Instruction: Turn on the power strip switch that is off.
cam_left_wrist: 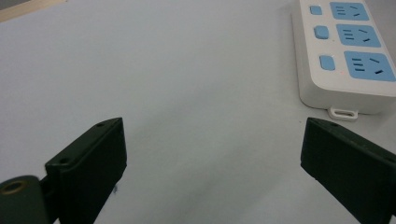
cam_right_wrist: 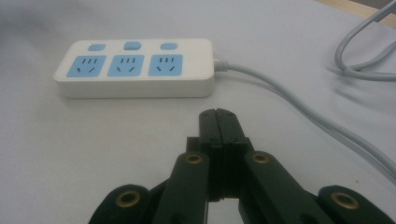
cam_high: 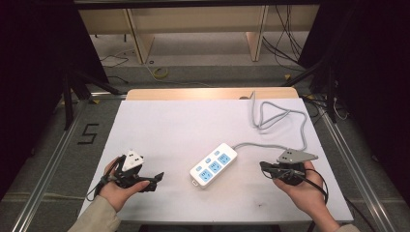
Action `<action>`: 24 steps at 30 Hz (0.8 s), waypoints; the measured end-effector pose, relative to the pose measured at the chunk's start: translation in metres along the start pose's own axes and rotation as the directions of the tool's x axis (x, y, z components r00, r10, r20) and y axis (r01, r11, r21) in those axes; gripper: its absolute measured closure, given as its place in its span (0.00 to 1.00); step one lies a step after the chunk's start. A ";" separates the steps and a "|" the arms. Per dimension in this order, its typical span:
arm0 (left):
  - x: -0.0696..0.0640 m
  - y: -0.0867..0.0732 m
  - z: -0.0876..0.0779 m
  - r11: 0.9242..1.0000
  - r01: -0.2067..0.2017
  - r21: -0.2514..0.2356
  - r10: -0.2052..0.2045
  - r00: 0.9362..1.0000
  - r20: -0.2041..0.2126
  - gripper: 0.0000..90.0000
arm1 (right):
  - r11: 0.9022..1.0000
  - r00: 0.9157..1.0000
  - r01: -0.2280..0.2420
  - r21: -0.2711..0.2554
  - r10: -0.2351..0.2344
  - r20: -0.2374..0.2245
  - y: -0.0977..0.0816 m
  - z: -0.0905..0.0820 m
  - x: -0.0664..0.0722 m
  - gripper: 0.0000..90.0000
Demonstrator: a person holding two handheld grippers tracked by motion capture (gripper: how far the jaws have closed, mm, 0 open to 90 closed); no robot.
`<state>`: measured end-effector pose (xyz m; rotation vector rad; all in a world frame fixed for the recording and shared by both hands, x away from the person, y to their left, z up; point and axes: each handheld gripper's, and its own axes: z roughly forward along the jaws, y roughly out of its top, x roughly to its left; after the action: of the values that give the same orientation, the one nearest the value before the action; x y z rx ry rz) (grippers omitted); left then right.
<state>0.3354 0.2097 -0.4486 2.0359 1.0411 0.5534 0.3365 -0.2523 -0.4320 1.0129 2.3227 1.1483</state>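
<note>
A white power strip (cam_high: 214,165) with three blue sockets and three blue switches lies flat near the middle of the white table (cam_high: 174,125). Its grey cable (cam_high: 270,116) loops toward the far right. My left gripper (cam_high: 155,181) rests low at the front left, pointing right toward the strip, and its jaws are open with bare table between them. In the left gripper view the strip (cam_left_wrist: 345,51) sits at the upper right. My right gripper (cam_high: 264,166) rests at the front right, jaws shut on nothing, pointing left at the strip (cam_right_wrist: 135,67). Its shut gripper tip (cam_right_wrist: 218,114) lies a short way from the strip.
The grey cable (cam_right_wrist: 299,100) runs past the right gripper on the table. A wooden strip (cam_high: 212,93) edges the table's far side. Beyond it are floor, loose cables (cam_high: 159,72) and wooden furniture legs. Metal rails run along both sides.
</note>
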 end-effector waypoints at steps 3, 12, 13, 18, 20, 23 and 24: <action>0.000 0.000 0.000 1.000 0.001 -0.001 -0.001 1.000 0.001 0.08 | 1.000 1.000 0.002 0.001 -0.002 -0.002 0.001 0.001 0.000 1.00; 0.000 0.000 0.001 1.000 0.000 0.000 0.000 1.000 0.004 0.08 | 1.000 1.000 0.009 0.004 -0.009 -0.003 0.004 0.005 0.002 1.00; 0.000 0.000 0.001 1.000 -0.001 0.000 0.001 1.000 0.003 0.08 | 1.000 1.000 0.013 0.005 -0.013 -0.002 0.005 0.006 0.002 1.00; 0.000 0.000 0.001 1.000 -0.001 0.001 0.001 1.000 0.005 0.08 | 1.000 1.000 0.016 0.007 -0.016 -0.007 0.007 0.009 0.004 1.00; 0.000 0.000 0.001 1.000 -0.001 0.001 0.001 1.000 0.005 0.08 | 1.000 1.000 0.016 0.008 -0.016 -0.008 0.008 0.009 0.004 1.00; 0.000 0.000 0.001 1.000 -0.001 0.001 0.001 1.000 0.005 0.08 | 1.000 1.000 0.023 0.008 -0.023 -0.013 0.009 0.012 0.005 1.00; 0.000 0.000 0.001 1.000 -0.001 0.001 0.001 1.000 0.005 0.08 | 1.000 1.000 0.022 0.010 -0.021 -0.014 0.010 0.012 0.005 1.00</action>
<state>0.3361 0.2087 -0.4491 2.0379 1.0371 0.5480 0.3443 -0.2376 -0.4316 0.9840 2.3463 1.1403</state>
